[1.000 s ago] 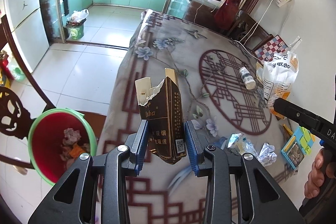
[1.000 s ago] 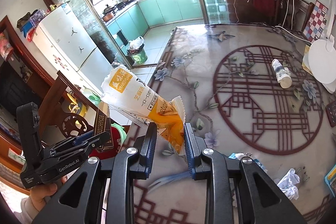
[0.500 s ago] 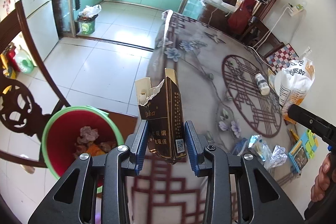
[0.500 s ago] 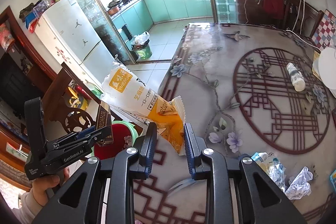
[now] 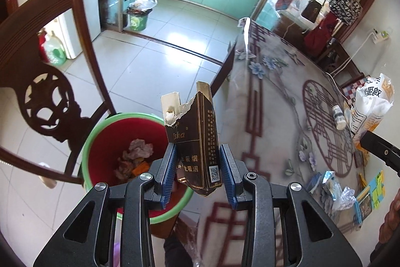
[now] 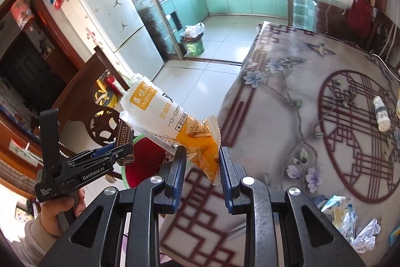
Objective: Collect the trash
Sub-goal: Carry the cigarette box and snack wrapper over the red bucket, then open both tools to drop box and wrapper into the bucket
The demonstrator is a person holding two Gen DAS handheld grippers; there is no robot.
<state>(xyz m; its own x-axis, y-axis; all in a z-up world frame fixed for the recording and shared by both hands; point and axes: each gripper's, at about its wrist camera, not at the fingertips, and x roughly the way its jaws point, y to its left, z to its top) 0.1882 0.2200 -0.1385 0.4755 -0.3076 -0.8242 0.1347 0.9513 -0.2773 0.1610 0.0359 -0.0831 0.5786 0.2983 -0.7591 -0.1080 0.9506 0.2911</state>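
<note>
The table (image 5: pixel 275 101), draped in a smooth printed cloth of flowers and dark red lattice, ends just beside the round red bin (image 5: pixel 105 142) with its green rim, which stands on the tiled floor against a carved wooden chair (image 5: pixel 50 96). Crumpled paper already lies in the bin. The left tool (image 5: pixel 198 172) is clenched on a torn, stiff dark cigarette pack (image 5: pixel 197 131), held upright above the bin's near rim. The right tool (image 6: pixel 203 167) grips a soft, glossy white-and-orange snack wrapper (image 6: pixel 172 121) by its crimped end, nearer the table's edge than the bin's mouth. If the pack is let go here it may strike the rim and fall to the floor; the light wrapper could drift wide of the bin. More crumpled wrappers (image 6: pixel 350 219) remain on the table, well apart from the bin.
</note>
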